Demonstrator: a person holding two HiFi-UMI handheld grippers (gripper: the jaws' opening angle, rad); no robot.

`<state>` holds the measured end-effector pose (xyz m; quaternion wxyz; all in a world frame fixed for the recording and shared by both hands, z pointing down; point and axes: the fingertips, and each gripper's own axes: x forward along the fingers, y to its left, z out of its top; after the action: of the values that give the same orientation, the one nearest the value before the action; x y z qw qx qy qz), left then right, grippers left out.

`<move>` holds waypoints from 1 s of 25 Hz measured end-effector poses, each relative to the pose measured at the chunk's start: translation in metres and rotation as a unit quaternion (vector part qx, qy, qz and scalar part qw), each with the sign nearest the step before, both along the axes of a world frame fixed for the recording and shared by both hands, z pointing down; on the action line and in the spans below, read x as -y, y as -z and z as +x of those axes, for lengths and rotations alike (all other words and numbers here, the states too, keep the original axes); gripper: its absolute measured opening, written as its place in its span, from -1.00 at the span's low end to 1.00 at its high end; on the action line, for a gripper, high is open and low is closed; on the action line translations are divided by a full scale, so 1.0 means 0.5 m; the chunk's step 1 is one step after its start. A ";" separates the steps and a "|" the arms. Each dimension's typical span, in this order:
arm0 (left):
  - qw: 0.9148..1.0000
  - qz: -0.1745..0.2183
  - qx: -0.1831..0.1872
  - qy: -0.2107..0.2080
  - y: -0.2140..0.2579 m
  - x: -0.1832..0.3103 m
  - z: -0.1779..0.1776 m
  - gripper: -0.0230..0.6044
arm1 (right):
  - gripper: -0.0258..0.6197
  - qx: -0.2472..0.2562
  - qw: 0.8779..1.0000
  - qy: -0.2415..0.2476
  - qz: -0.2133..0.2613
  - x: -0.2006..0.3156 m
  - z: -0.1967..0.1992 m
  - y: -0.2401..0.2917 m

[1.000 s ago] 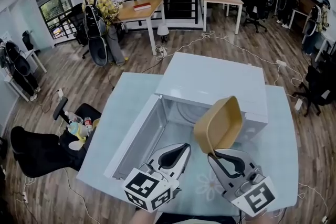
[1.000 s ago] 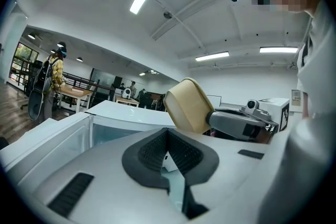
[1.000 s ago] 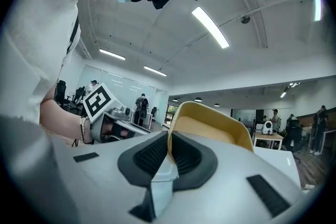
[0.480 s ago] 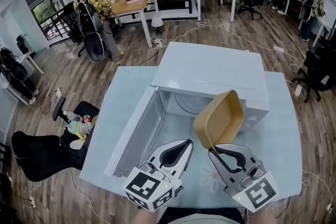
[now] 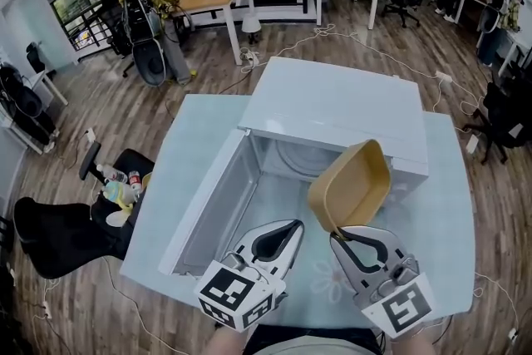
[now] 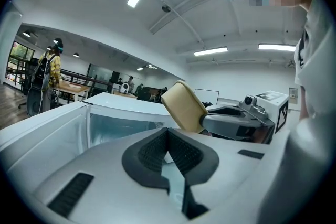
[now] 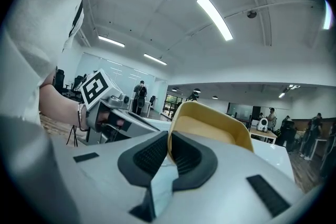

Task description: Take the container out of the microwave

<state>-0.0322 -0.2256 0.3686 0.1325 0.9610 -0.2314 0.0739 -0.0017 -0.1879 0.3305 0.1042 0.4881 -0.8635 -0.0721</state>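
Observation:
A tan, shallow container [image 5: 349, 185] hangs tilted on edge just in front of the white microwave's [image 5: 332, 108] open cavity. My right gripper [image 5: 335, 235] is shut on its near rim. In the right gripper view the rim sits pinched between the dark pads [image 7: 152, 155] and the container [image 7: 210, 123] rises beyond them. My left gripper [image 5: 295, 227] is beside it on the left, shut with nothing in it. In the left gripper view the jaws [image 6: 168, 134] meet, and the container [image 6: 184, 107] shows at the right.
The microwave door [image 5: 204, 204] stands swung open to the left. The microwave rests on a pale table [image 5: 445, 212]. A black chair [image 5: 75, 229] with bottles stands on the floor at the table's left. Desks and people are far behind.
The head view has shifted slightly. The container has come a little toward me from the microwave opening, still held by the right gripper. The left gripper stays beside it.

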 end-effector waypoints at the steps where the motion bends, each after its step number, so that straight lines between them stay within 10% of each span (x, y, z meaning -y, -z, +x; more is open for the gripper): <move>1: 1.000 -0.001 0.001 -0.001 -0.002 -0.001 0.002 -0.88 | -0.82 -0.004 1.000 0.001 -0.003 0.001 0.001 -0.003; 25: 1.000 -0.020 0.020 0.010 -0.038 0.005 -0.014 -0.88 | -0.82 -0.081 0.992 0.052 -0.080 -0.007 -0.041 -0.076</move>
<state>-0.0395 -0.2278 0.3879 0.1476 0.9540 -0.2426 0.0967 -0.0222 -0.1842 0.3687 0.2091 0.4248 -0.8795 -0.0476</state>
